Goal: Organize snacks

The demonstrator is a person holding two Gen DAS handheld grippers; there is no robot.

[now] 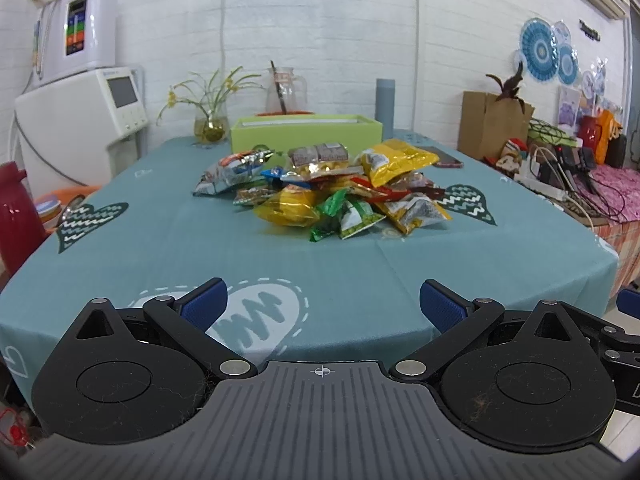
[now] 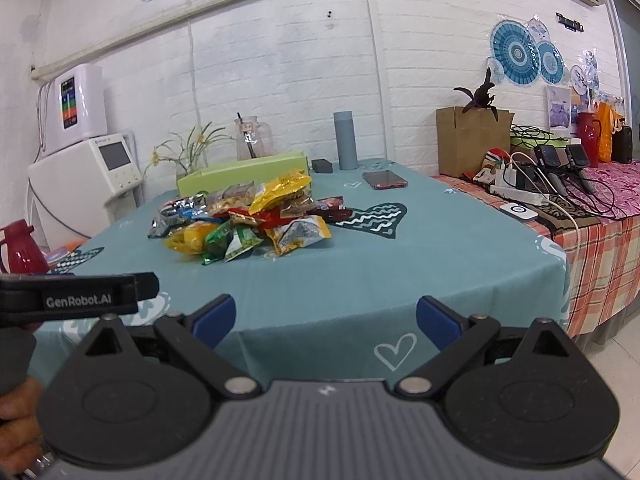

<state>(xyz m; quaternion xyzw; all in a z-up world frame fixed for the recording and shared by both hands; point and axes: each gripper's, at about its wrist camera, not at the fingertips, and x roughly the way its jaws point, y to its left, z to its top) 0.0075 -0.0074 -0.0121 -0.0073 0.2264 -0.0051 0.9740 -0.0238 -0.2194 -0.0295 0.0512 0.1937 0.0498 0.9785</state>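
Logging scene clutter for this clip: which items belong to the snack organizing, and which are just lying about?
Belongs to the job:
snack pile
green box
left gripper, open
right gripper, open

Just lying about:
phone
grey bottle
glass pitcher
flower vase

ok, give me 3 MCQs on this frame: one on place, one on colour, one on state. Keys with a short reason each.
1. Where is the green box relative to the snack pile?
A. behind it, toward the wall
B. on the floor
C. on top of it

2. What colour is the tablecloth?
A. red
B. teal
C. white

3. How do the left gripper and right gripper stand?
A. both shut on snacks
B. one holds the phone
C. both open, holding nothing

Key: A, the box sits past the pile near the wall; B, the cloth is teal with heart prints; C, both pairs of blue fingers are spread apart over bare cloth.
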